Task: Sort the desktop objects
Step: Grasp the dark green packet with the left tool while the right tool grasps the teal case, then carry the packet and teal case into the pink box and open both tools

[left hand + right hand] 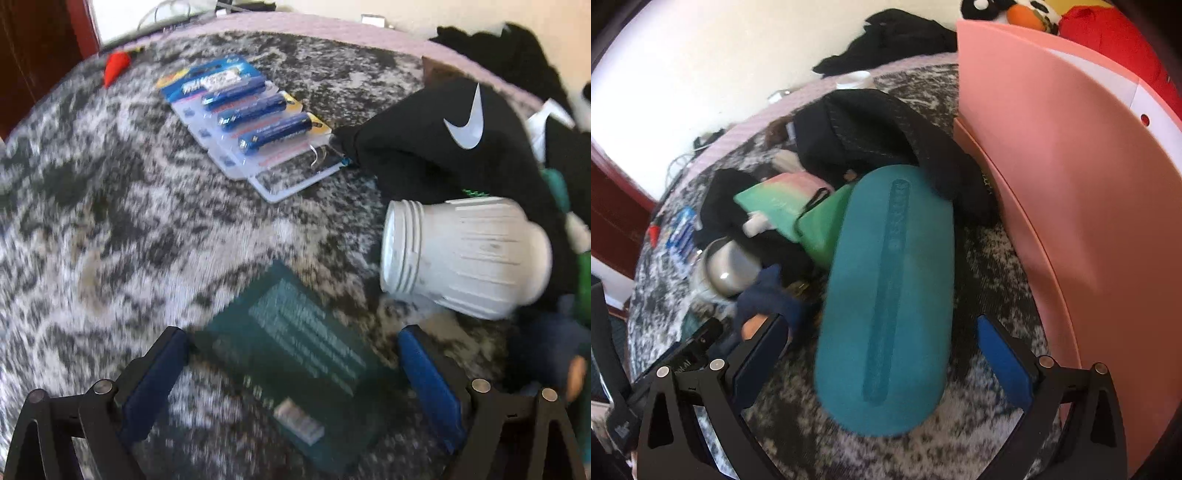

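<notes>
Left wrist: three batteries (255,118), one white jar (465,254).

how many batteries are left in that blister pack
3, side by side in the upper slots of the battery blister pack: top, middle, lower. The slot nearest the black garment looks empty.

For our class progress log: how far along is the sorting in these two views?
Done: nothing looks sorted; the battery pack, white jar, black sock and green pouch lie mixed on the blanket.
In hand: nothing is held. The left gripper is open above a dark green card; the right gripper is open around the teal case, not pressing it.
Left: everything.
</notes>
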Motion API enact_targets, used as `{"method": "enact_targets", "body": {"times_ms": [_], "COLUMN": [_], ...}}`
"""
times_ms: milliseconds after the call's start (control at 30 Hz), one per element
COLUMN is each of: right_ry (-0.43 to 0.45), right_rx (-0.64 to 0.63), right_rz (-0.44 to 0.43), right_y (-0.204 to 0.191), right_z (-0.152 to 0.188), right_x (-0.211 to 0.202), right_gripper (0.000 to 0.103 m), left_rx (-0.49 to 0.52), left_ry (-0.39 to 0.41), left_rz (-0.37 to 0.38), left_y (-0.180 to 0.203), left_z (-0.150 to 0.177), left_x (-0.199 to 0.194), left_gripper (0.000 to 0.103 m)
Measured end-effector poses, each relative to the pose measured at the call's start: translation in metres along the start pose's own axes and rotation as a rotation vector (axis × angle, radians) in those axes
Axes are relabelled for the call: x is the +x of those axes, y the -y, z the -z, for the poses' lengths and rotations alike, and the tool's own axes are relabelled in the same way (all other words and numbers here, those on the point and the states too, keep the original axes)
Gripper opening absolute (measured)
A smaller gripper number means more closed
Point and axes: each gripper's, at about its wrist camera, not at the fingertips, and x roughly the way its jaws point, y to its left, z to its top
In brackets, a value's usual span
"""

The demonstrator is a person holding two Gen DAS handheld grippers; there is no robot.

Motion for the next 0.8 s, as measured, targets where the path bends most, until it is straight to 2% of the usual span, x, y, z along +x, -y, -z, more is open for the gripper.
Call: {"method": "enact_targets", "body": {"times_ms": [33,100,133,167,200,233,333,433,667,800], "right_ry": [-0.010,-0.053,-0.079,-0.090,-0.087,-0.084,-0.096,-0.129,-0.118,-0.078], "right_rx": [0.010,0.041,0.059,0.067,0.059,0.051,0.065,0.093,0.039,-0.032], "right_rz": [-0.001,-0.014,-0.023,-0.027,-0.033,-0.039,-0.076,-0.114,-0.170,-0.217], "right_y": [0.002,0.008,0.012,0.015,0.014,0.014,0.016,0.023,0.019,0.015], "right_z": [-0.002,-0.005,-0.006,-0.006,-0.006,-0.007,-0.004,0.001,0.023,0.043], "right_x": [0.005,0.019,0.025,0.028,0.026,0.024,0.018,0.011,-0.028,-0.066], "right_gripper": [0.103,0.102,0.101,0.095,0.091,0.070,0.068,0.068,0.068,0.068], "left_rx": [0.004,0.001,0.001,-0.005,-0.021,-0.036,-0.075,-0.069,-0.004,0.015], "left_ry": [0.007,0.020,0.025,0.026,0.021,0.017,0.001,0.008,0.113,0.184], "left_rz": [-0.014,-0.032,-0.038,-0.029,-0.016,-0.002,0.053,0.078,0.109,0.122], "left_y": [0.002,0.001,-0.001,-0.005,-0.009,-0.013,-0.021,-0.018,-0.006,-0.008], "left_z": [0.000,-0.001,-0.002,-0.001,-0.001,0.000,0.004,0.011,0.034,0.043], "left_x": [0.001,0.000,-0.002,-0.006,-0.008,-0.011,-0.019,-0.033,-0.101,-0.142], "left_gripper": [0.094,0.080,0.068,0.063,0.061,0.050,0.049,0.049,0.049,0.049]}}
